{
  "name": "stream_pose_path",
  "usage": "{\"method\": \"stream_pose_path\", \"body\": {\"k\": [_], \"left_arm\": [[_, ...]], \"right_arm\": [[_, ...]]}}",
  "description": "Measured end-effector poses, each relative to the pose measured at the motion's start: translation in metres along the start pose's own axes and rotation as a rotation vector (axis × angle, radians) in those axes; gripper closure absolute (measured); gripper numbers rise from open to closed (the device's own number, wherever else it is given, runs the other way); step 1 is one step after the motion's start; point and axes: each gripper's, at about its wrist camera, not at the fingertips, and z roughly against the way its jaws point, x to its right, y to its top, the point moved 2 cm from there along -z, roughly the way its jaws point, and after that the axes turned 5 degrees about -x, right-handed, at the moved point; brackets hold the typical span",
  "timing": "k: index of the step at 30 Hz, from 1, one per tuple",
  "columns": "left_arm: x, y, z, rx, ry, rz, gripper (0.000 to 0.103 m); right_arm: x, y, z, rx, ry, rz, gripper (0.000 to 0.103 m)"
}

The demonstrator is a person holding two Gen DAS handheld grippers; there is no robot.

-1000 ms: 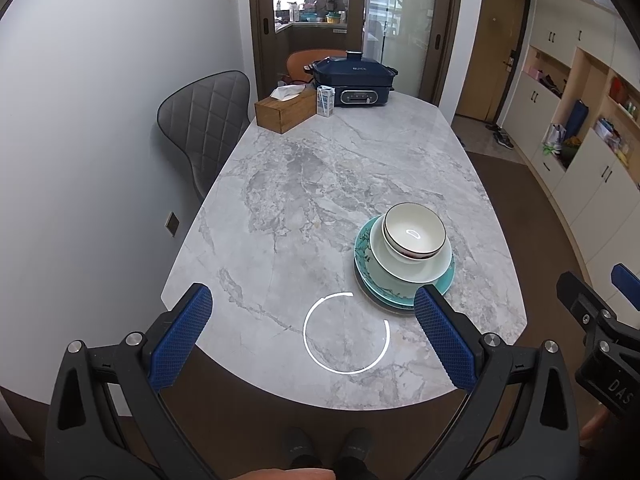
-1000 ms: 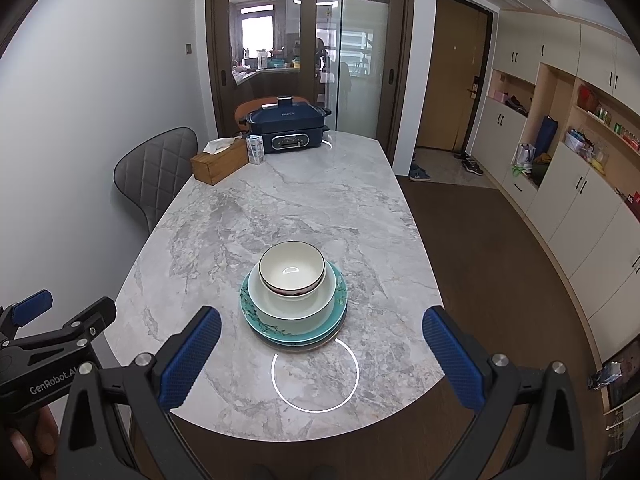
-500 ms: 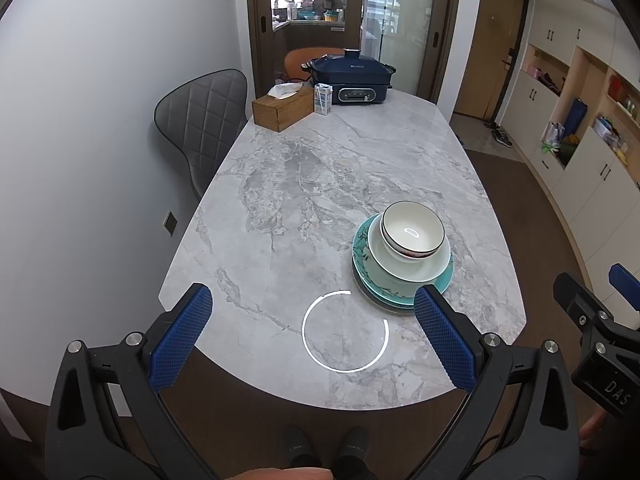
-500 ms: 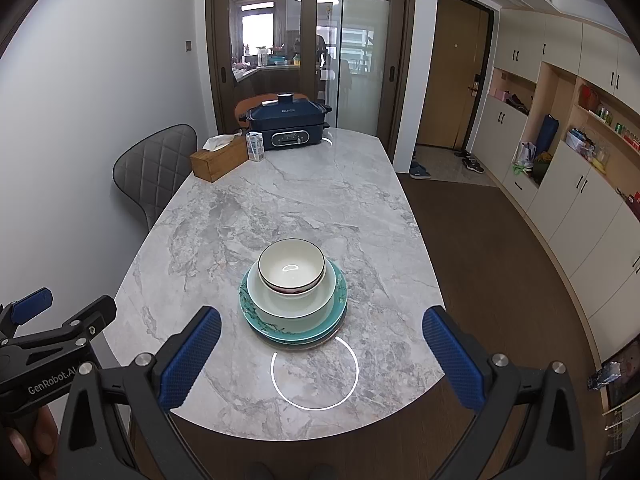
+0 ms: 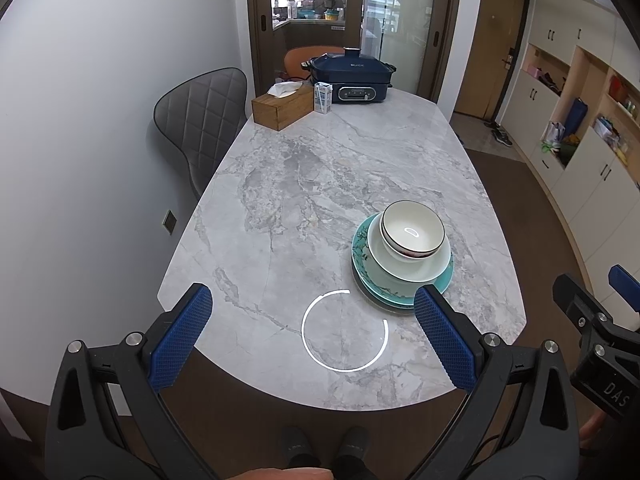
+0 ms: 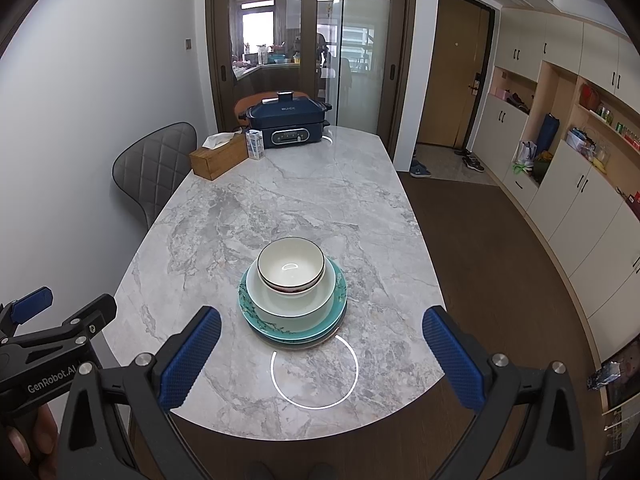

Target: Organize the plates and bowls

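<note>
Both claws hang above the near end of the table, the left gripper and right gripper spread wide with nothing between the fingers. The stack — small bowl in wide bowl on teal plates — sits at twelve o'clock from the right gripper, two o'clock from the left.

bowls stacked on plates

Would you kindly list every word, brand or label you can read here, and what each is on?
"GenRobot.AI": side of the left gripper.
"DAS", cut off at the frame edge: body of the right gripper.
"BUICK", or close to it: lid of the blue cooker.
Small carton: print too small to read.
</note>
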Motion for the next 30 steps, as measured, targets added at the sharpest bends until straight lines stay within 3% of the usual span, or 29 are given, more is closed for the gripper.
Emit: {"method": "stream_pose_path", "body": {"k": [30], "left_arm": [[0.0023,-0.0010,-0.0011,-0.001,-0.004,-0.003,0.001]], "right_arm": [[0.0011,-0.0025,-0.0032,-0.006,0.004,0.002,0.000]]}}
